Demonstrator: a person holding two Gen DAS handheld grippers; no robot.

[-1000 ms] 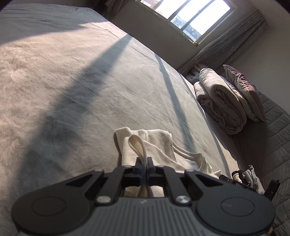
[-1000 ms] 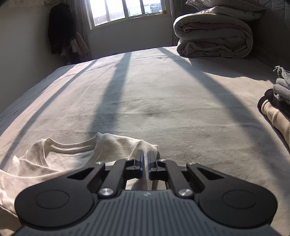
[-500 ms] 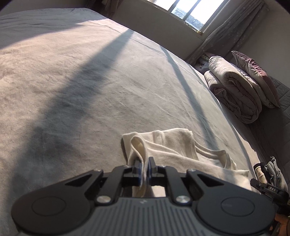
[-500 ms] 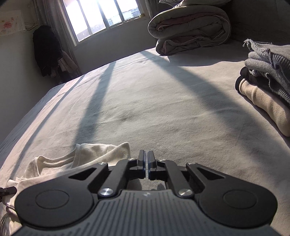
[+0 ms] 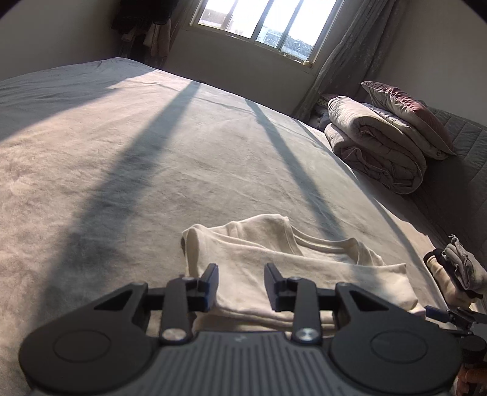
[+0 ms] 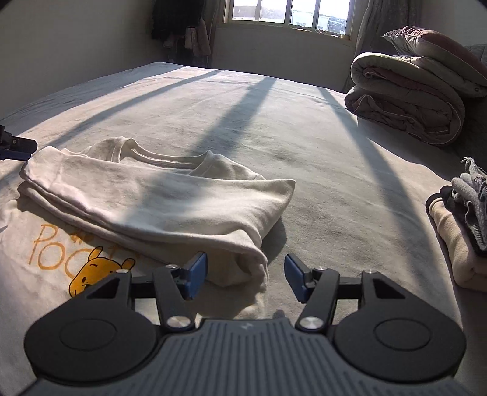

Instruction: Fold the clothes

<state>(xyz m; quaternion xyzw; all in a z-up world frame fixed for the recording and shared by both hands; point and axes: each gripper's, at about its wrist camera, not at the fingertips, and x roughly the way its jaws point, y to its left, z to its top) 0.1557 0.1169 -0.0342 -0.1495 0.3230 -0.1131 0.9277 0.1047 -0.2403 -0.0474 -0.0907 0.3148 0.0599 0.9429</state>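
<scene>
Cream T-shirt (image 6: 158, 201) lying on the bed (image 6: 304, 146), upper part folded down over the lower front, neckline showing at the far edge of the fold, orange lettering and a yellow bear-face print (image 6: 94, 271) exposed on the bottom layer near the right wrist camera. Folded roll thickest along the near edge, one corner drooping just ahead of the right gripper (image 6: 246, 278). Right gripper spread wide, blue pads (image 6: 194, 277) apart, nothing between them, hovering just in front of that drooping corner; touching the fabric beneath or not, hard to say from this angle. Left gripper (image 5: 241, 286) likewise spread wide, empty, poised over the near edge of the same shirt (image 5: 289, 268), seen from its other side. Tip of the left tool visible at the left edge of the right wrist view, beside the shirt's far corner. Long window shadows striping the sheet. Rolled quilt (image 6: 404, 97) with a mauve pillow (image 6: 438, 45) on top at the far right of the bed. Stack of folded clothes (image 6: 459, 231) at the right edge, a cream piece at the bottom, a grey knit on top, well apart from the shirt. Window (image 5: 261, 24) and curtain (image 5: 338, 58) beyond the bed, dark garments (image 6: 179, 27) hanging in the far left corner.
</scene>
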